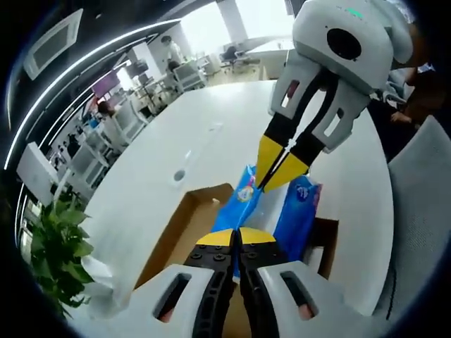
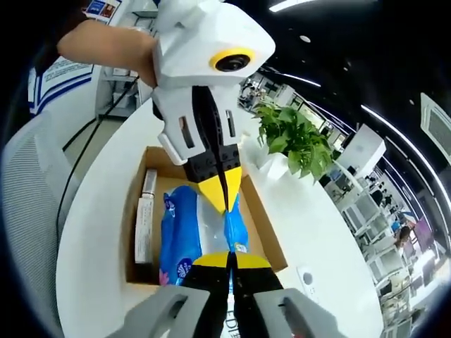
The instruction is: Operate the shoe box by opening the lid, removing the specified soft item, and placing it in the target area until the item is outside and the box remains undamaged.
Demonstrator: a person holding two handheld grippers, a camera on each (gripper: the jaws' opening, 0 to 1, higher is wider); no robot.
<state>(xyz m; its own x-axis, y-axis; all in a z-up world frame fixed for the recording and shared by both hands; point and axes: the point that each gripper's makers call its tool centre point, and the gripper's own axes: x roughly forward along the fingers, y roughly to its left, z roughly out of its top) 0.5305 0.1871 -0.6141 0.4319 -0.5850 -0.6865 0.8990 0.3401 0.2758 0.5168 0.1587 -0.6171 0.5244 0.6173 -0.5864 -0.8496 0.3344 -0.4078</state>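
Blue soft plastic, a pack of tissues (image 1: 299, 204), is seen in the left gripper view lying inside the open brown cardboard shoe box (image 1: 184, 225) on the white desk (image 1: 211, 141). The left tool (image 1: 237, 238) is closed on the pack's near end and the right tool (image 1: 276, 174) on its far end. A level, joint lift is advised, clear of the box walls.

In the right gripper view, flat cartons (image 2: 144, 218) are seen beside the pack; a green potted plant (image 2: 296, 141) stands near.
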